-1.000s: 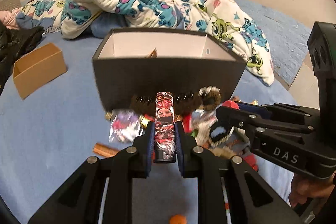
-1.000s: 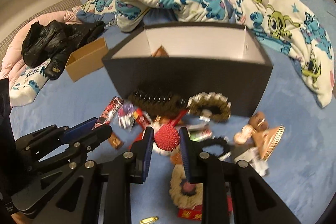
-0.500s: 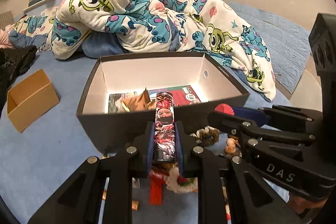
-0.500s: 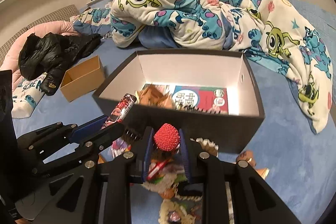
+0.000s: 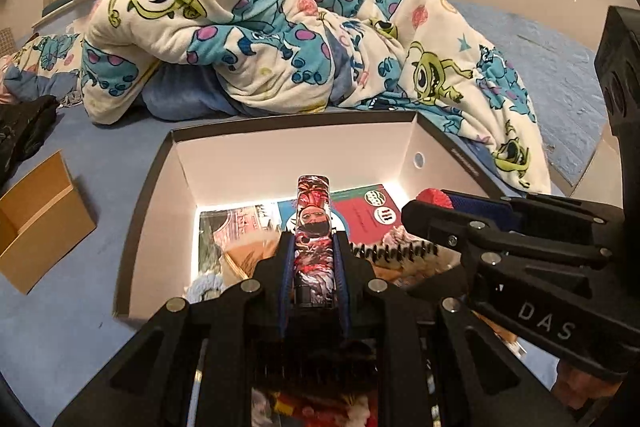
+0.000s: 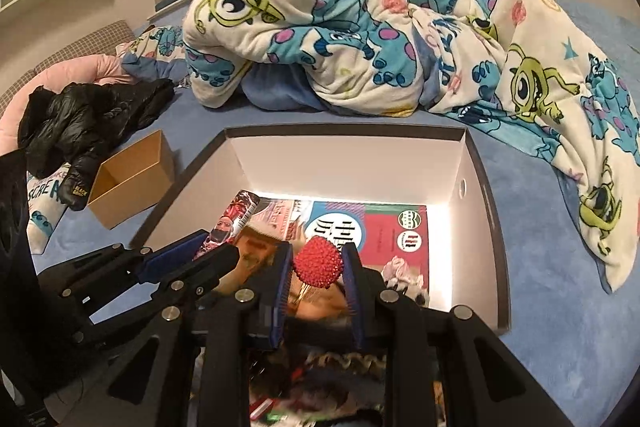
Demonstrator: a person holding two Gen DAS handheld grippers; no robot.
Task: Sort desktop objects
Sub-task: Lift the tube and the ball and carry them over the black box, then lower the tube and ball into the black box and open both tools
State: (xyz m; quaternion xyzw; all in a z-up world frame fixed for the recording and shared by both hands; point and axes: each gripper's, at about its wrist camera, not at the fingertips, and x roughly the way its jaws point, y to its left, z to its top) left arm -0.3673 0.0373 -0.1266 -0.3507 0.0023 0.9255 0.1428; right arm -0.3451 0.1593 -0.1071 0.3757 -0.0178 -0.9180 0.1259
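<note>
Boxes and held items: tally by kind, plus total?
Boxes: 2, the dark shoebox and the small brown cardboard box.
Printed tubes: 1, the patterned tube clamped in the left gripper.
Spiky balls: 1, the red spiky ball clamped in the right gripper.
Total: 4

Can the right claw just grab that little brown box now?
Probably not. The right claw is already shut on a red spiky ball, and the left claw sits between it and the brown box. It would need to drop the ball first.
</note>
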